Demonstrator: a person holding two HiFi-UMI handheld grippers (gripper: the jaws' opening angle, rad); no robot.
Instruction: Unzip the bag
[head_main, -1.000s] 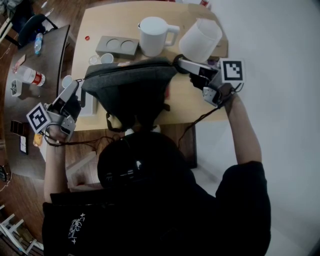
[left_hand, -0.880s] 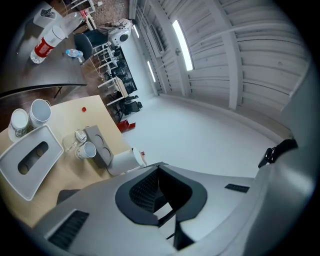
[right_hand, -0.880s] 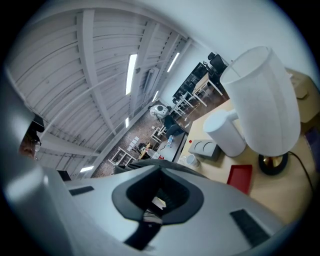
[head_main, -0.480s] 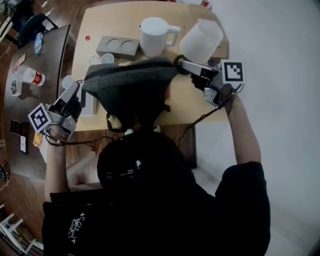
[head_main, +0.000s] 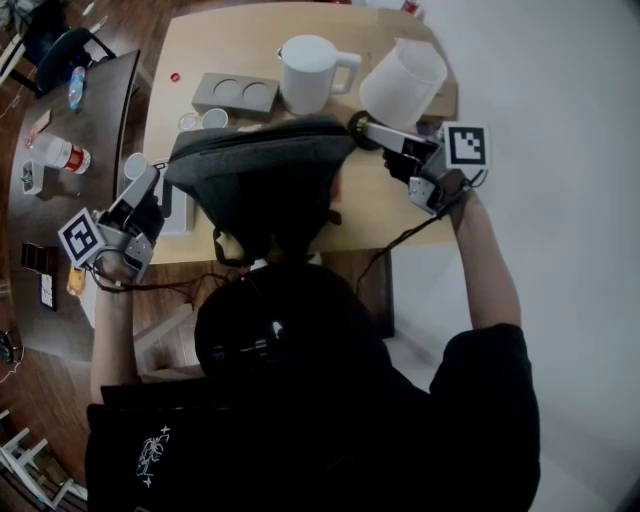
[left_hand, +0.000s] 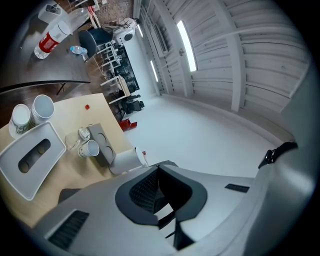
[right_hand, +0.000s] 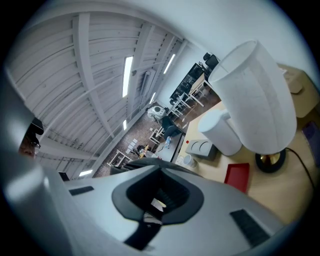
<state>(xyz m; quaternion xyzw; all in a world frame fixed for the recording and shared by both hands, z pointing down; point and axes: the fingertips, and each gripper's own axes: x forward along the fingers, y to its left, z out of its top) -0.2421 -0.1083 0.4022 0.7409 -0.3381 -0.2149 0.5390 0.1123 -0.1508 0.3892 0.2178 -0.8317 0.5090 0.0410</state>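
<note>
Bag (head_main: 260, 170), dark grey, lies across mid-desk (head_main: 380, 215); I take the far edge, toward 12, for the zip edge.

Left tongs (head_main: 152, 182) are at its 9 o'clock end, clenched. The tips are against the fabric; whether they pinch it I can't tell.

Right tongs (head_main: 358, 125) are at its 2 o'clock corner, also clenched. A pale fleck sits in the slot. It may be the zip pull; not sure.

The zip line can't be read from above, so progress is unknown. My read: anchor-and-pull step.

Next: keep the left end pinned and draw the right tongs along the zip, low and level. Otherwise the bag may drag toward the pitcher (head_main: 305, 75).

Containers:
- Pitcher, at 12 from the bag, inside hidden.
- Holder (head_main: 235, 93), at 11, both wells empty.
- Small cup (head_main: 213, 117), just beside the holder, looks empty.
- Tray (left_hand: 30, 159), at 9 by the left tongs, two slots, nothing in them.
- Tall cup (left_hand: 42, 106), past the tray, looks empty.
</note>
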